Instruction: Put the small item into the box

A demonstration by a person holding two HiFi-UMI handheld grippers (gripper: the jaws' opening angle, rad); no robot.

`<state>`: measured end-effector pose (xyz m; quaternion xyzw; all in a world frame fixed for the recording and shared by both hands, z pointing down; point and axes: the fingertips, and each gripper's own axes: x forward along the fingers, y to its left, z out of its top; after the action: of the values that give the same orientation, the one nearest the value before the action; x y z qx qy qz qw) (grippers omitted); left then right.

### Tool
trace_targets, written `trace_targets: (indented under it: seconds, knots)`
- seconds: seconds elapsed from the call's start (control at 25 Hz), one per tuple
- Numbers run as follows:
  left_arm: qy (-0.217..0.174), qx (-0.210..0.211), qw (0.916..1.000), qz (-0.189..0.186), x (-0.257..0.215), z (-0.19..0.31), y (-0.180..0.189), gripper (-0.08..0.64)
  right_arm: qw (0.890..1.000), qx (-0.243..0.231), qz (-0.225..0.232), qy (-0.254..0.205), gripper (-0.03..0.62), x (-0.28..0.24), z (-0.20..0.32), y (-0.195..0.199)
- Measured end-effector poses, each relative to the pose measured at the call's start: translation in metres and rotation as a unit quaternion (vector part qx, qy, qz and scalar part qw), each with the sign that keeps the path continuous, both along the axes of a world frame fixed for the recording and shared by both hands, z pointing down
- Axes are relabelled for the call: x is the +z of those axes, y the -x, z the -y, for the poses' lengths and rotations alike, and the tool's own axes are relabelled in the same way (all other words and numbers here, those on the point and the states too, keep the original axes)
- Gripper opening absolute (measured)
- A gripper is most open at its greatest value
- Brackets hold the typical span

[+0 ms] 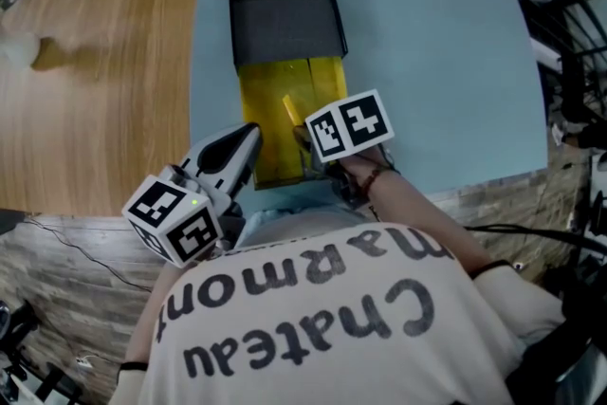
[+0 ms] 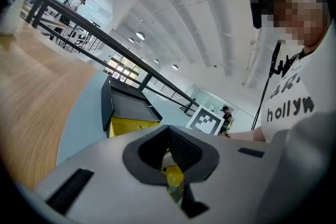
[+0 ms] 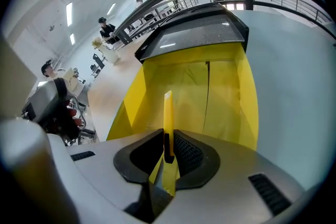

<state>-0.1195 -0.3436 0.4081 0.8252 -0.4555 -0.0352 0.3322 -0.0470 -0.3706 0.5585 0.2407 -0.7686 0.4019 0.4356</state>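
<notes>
Head view: one box [image 1: 268, 136], one yellow strip [image 1: 289, 108] pinched by right gripper [image 3: 168, 150]; left gripper [image 2: 169, 153] closed.

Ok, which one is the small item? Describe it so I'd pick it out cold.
On the pale blue mat lies a box with a black lid at its far end and a bright yellow inside. Over its near end the right claw pinches a thin, flat yellow strip. It is the only yellow piece that is not part of the box, narrow where the box's walls are broad.
</notes>
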Motion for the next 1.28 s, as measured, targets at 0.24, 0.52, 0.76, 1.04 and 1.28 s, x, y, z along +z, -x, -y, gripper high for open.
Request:
trace_targets:
  seconds: [0.24,0.52,0.76,1.04,1.28]
  knots:
    - [-0.003,0.000,1.0000,0.001,-0.005,0.000,0.000,0.002,1.000,0.008,-0.002,0.012,0.078,0.004,0.000,-0.002]
    - [-0.003,-0.004,1.0000,-0.002,-0.004,-0.003,0.001,0.002,1.000,0.016,0.003,0.022,0.078,0.006,0.000,-0.002]
    - [-0.008,-0.010,0.9999,0.005,-0.010,-0.003,0.004,0.003,1.000,0.018,-0.004,0.015,0.078,0.005,0.000,-0.004]
    - [-0.015,-0.016,0.9998,0.001,-0.009,-0.004,0.008,0.003,1.000,0.014,-0.013,0.010,0.080,0.007,0.001,-0.004]
    - [-0.032,-0.015,0.9994,-0.001,-0.012,-0.004,0.017,0.003,1.000,0.015,-0.022,-0.003,0.080,0.007,0.002,-0.001]
